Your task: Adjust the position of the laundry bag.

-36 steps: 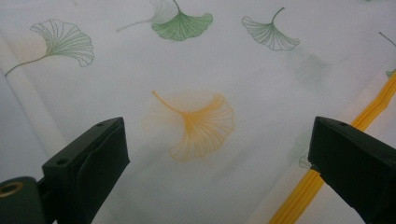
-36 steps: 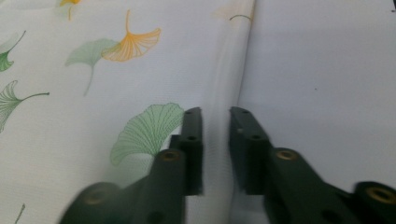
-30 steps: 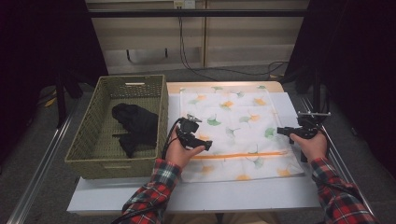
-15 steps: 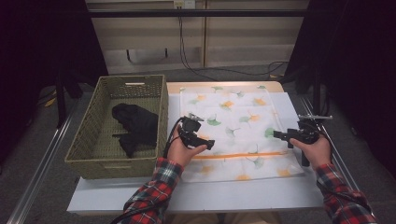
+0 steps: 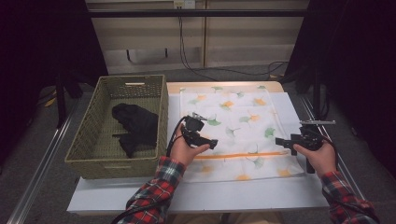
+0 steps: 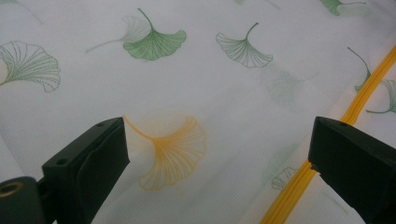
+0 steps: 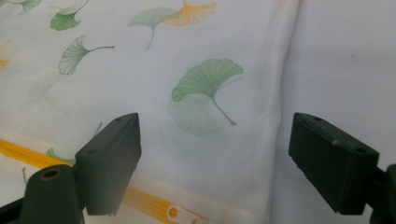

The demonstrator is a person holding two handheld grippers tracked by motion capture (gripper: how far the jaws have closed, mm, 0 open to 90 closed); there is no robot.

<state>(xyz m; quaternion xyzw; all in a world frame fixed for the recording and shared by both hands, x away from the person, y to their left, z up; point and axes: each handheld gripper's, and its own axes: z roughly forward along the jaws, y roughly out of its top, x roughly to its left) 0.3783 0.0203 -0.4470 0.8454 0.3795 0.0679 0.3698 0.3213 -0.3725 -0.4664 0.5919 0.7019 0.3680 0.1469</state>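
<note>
A white mesh laundry bag (image 5: 236, 128) printed with green and orange ginkgo leaves lies flat on the table. Its orange zipper (image 5: 243, 155) runs across near the front. My left gripper (image 5: 214, 142) hovers over the bag's left part, open and empty. In the left gripper view the gripper (image 6: 219, 140) frames an orange leaf, with the zipper (image 6: 364, 98) at the right. My right gripper (image 5: 280, 141) is open over the bag's right edge. In the right gripper view the gripper (image 7: 215, 135) frames a green leaf (image 7: 208, 81), and the zipper pull (image 7: 176, 213) lies low in that view.
A woven basket (image 5: 93, 140) stands left of the bag and holds a black garment (image 5: 133, 126). The white table top (image 5: 233, 196) shows bare along the front and at the right. Cables (image 5: 187, 51) trail on the floor behind.
My right gripper has drawn back toward the table's front edge. The left gripper has shifted only slightly. The bag lies as before.
</note>
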